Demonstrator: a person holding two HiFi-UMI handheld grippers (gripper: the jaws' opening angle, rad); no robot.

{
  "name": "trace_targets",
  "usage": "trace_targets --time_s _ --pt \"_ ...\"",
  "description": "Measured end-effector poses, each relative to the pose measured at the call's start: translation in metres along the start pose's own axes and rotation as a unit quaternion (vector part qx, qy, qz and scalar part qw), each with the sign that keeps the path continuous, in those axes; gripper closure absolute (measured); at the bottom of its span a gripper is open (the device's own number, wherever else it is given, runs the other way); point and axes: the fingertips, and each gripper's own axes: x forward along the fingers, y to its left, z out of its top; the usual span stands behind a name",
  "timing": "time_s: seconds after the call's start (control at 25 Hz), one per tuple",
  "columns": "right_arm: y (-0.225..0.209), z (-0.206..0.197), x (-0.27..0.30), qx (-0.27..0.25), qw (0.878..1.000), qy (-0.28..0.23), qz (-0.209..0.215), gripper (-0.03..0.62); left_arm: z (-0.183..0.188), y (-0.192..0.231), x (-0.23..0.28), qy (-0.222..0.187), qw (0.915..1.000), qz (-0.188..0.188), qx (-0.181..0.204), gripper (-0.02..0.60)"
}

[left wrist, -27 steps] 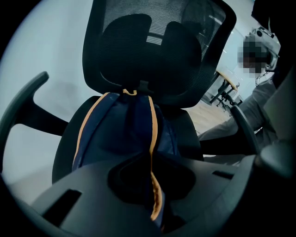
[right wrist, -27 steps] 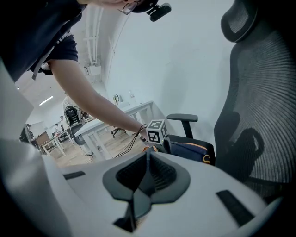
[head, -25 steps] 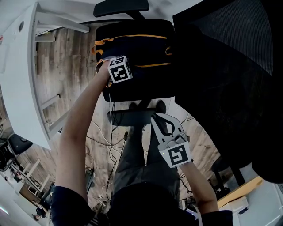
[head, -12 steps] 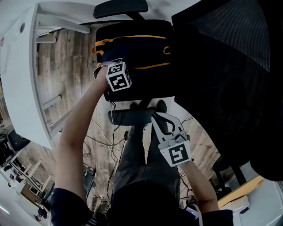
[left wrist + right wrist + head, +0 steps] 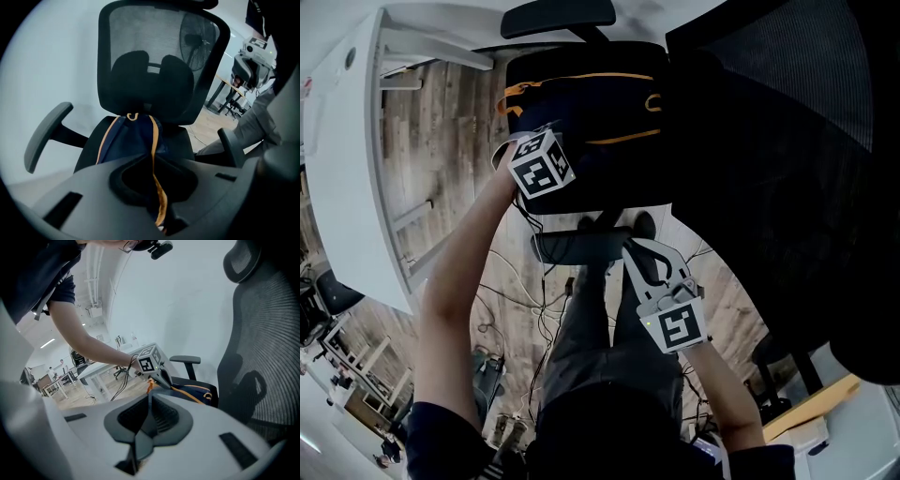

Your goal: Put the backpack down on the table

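Backpack (image 5: 581,103) is found lying on the seat of the office chair (image 5: 150,47), dark navy with orange piping. The left gripper (image 5: 149,159) is seen down at the bag's edge farthest from the backrest of that chair, jaws all but closed, with a fold of navy cloth and an orange-edged strip clamped between them. The right gripper (image 5: 150,397) is held back in front of the chair seat, jaws pressed together with nothing caught in them. The white desk (image 5: 347,141) is spotted off to the left of the chair, well apart from the bag. A soft, floppy load is to be expected: it will likely sag and swing beneath a single pinch, and the thin trim could be dragged through the pads. A firmer hold is judged to be had at the small orange loop up by the backrest, or with the free gripper brought onto a strap.
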Motion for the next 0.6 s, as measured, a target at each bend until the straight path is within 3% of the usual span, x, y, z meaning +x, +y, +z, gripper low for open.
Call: trace_targets --time_s 0.16,0.6 --pt "0.002 0.004 -0.003 0.001 1.0 -0.002 0.0 0.569 0.016 -0.003 -0.026 -0.014 0.9998 0.006 0.016 0.545" --pt "0.001 0.026 -0.027 -0.005 1.0 -0.02 -0.008 0.569 0.082 0.002 -0.109 -0.095 0.994 0.051 0.014 0.546"
